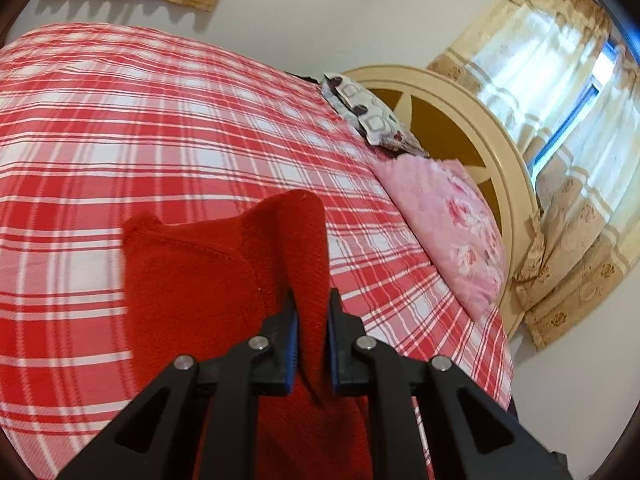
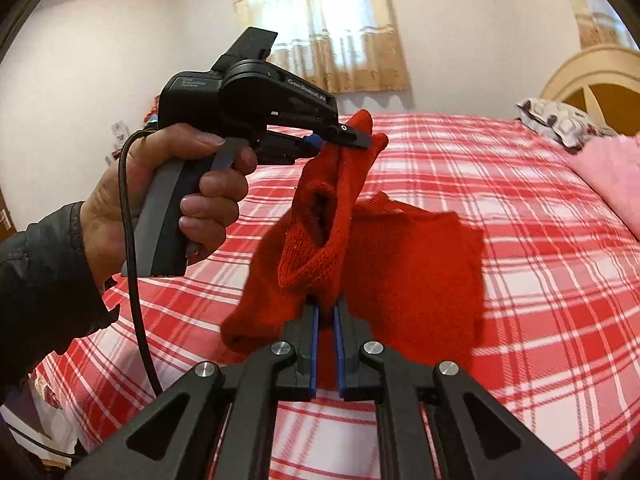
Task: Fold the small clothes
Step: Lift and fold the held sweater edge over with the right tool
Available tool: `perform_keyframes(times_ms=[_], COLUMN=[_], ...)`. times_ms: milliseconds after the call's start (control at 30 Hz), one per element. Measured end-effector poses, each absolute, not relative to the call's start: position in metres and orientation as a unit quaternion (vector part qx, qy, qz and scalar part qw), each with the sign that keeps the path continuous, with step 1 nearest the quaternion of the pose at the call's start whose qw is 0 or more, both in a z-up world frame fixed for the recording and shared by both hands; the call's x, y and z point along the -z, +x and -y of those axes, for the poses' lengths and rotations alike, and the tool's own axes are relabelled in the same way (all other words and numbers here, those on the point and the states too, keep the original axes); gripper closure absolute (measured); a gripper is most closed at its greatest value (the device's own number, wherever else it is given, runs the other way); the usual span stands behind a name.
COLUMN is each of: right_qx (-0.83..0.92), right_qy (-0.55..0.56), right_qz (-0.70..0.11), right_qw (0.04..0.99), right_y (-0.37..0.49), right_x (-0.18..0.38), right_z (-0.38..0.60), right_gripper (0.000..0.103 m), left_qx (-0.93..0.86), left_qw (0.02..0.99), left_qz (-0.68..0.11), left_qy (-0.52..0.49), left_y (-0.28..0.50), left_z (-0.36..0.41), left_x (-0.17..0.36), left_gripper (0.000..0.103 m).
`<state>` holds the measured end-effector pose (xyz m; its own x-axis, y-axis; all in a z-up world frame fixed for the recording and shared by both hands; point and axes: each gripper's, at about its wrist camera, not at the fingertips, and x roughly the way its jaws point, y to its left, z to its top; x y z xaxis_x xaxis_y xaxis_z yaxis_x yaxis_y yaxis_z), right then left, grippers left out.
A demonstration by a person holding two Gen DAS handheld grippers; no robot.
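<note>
Hanging lengthwise downward toward the plaid bed (image 2: 520,208), the red sweater (image 2: 412,272) is pinched by both closed tools, left (image 1: 312,312) and right (image 2: 326,312).

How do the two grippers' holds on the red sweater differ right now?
The left gripper pinches an upper corner of the red knit sweater, held high above the plaid bedspread; the right gripper grips a bunched fold lower down. The left gripper's jaws point sideways across the right wrist view; the right gripper's point forward along it. Both are shut on the sweater, which hangs lifted between them.
</note>
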<state>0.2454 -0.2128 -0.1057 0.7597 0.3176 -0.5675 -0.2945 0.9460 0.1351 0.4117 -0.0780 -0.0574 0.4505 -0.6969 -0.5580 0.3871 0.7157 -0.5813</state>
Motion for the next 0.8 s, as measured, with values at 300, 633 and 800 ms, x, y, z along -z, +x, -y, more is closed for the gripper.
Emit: perform_keyframes(times_ms=[300,633,800], right_qx=[-0.132,-0.127,-0.126], right_qy=[0.077,0.139,0.148], right_qz=[-0.353,-0.385,-0.387], right_qw=[0.923,0.903,0.901], right_y=[0.25,0.254,0.253], right_x=[0.131,0.154,0.157], right_z=[0.256,0.284,0.287], right_gripper=[0.097,0.097,0.097], left_qx=[0.332,0.336,0.332], left_qw=[0.822,0.827,0.851], left_qz=[-0.443,-0.448,-0.406], left_qy=[-0.136,-0.052,-0.022], left_y=[0.423,0.412,0.385], left_z=[0.136,0.179,0.163], left_x=[0.079,0.09,0.075], left_gripper=[0.091,0.086,0.06])
